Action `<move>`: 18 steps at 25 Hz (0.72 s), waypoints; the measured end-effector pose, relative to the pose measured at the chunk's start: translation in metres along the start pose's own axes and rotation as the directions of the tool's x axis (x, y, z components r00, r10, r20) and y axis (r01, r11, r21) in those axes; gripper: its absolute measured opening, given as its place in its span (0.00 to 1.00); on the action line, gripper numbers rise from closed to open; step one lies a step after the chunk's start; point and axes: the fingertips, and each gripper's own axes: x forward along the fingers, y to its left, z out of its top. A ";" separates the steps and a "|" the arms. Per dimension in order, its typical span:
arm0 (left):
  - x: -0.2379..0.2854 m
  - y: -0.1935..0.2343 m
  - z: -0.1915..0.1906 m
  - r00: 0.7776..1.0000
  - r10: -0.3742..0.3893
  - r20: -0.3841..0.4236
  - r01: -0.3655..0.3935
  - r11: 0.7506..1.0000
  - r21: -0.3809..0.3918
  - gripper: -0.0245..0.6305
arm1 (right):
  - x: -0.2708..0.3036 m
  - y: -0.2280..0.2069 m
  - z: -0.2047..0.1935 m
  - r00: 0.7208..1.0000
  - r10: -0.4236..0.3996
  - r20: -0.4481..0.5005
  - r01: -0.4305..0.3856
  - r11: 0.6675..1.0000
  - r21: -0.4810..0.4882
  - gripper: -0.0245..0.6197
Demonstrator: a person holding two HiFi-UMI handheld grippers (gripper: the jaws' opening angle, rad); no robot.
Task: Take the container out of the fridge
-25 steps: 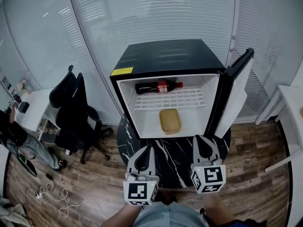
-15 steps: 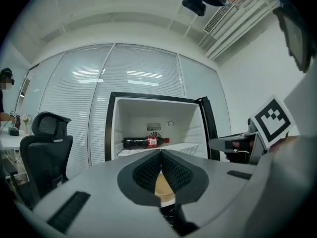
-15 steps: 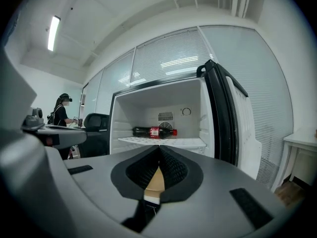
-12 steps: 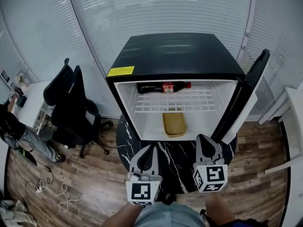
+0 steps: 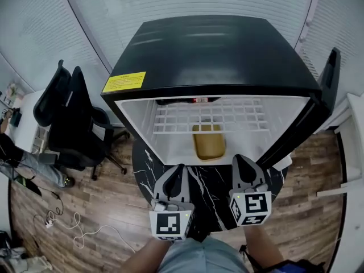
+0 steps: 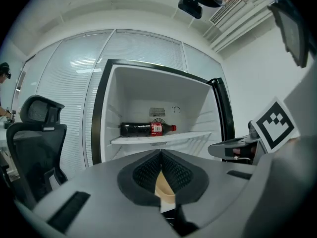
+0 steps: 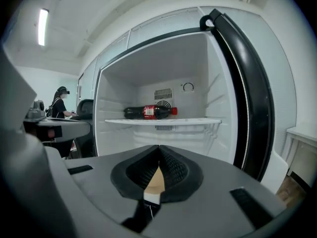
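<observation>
Mustard-yellow rounded rectangular container [image 5: 209, 143] lies flat on the white floor of the open black mini fridge [image 5: 216, 50], near the front edge and under the white wire shelf [image 5: 210, 117]. It looks like stiff plastic, probably light, with smooth and perhaps slippery sides. A pinch across its narrow width at the near end, or 1 gripper on each long side, seems safest. The left gripper [image 5: 180, 169] and right gripper [image 5: 240, 160] both have their jaws pressed together on nothing, above the black marbled round surface [image 5: 207, 192], with the container at 12 o'clock. A dark cola bottle [image 6: 147, 129] rests on the shelf at the back, clear of the route. The low shelf limits any lift. The open fridge door [image 5: 327, 90] stands at 2 o'clock and a black office chair [image 5: 68, 118] at 9 o'clock.
</observation>
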 end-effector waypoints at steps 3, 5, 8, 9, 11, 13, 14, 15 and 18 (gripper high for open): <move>0.009 0.004 -0.012 1.000 -0.008 -0.029 0.007 1.000 -0.020 0.06 | 0.010 0.000 -0.016 0.999 -0.005 -0.041 0.005 1.000 0.009 0.06; 0.015 0.008 -0.022 0.999 -0.008 -0.048 0.007 1.000 -0.023 0.06 | 0.016 0.000 -0.026 0.998 -0.006 -0.063 0.007 1.000 0.013 0.06; 0.023 0.014 -0.033 0.997 -0.010 -0.072 0.008 1.000 -0.022 0.06 | 0.024 0.001 -0.039 0.996 -0.007 -0.089 0.008 1.000 0.019 0.06; 0.025 0.015 -0.035 0.997 -0.010 -0.079 0.008 1.000 -0.029 0.06 | 0.026 0.002 -0.043 0.995 -0.006 -0.098 0.009 1.000 0.022 0.06; 0.027 0.018 -0.042 0.995 -0.013 -0.094 0.011 1.000 -0.027 0.06 | 0.029 0.004 -0.052 0.993 -0.005 -0.119 0.009 1.000 0.030 0.06; 0.027 0.019 -0.049 0.994 -0.019 -0.106 0.018 1.000 -0.011 0.06 | 0.031 0.007 -0.060 0.991 -0.004 -0.135 0.009 0.999 0.037 0.06; 0.028 0.020 -0.052 0.994 -0.021 -0.111 0.021 1.000 -0.008 0.06 | 0.032 0.008 -0.062 0.990 -0.004 -0.139 0.009 0.999 0.040 0.06; 0.029 0.020 -0.054 0.993 -0.024 -0.112 0.023 1.000 -0.008 0.06 | 0.034 0.008 -0.064 0.990 -0.004 -0.140 0.009 0.999 0.041 0.06; 0.032 0.020 -0.057 0.993 -0.028 -0.111 0.027 1.000 -0.013 0.06 | 0.037 0.009 -0.069 0.990 -0.006 -0.142 0.012 0.999 0.041 0.06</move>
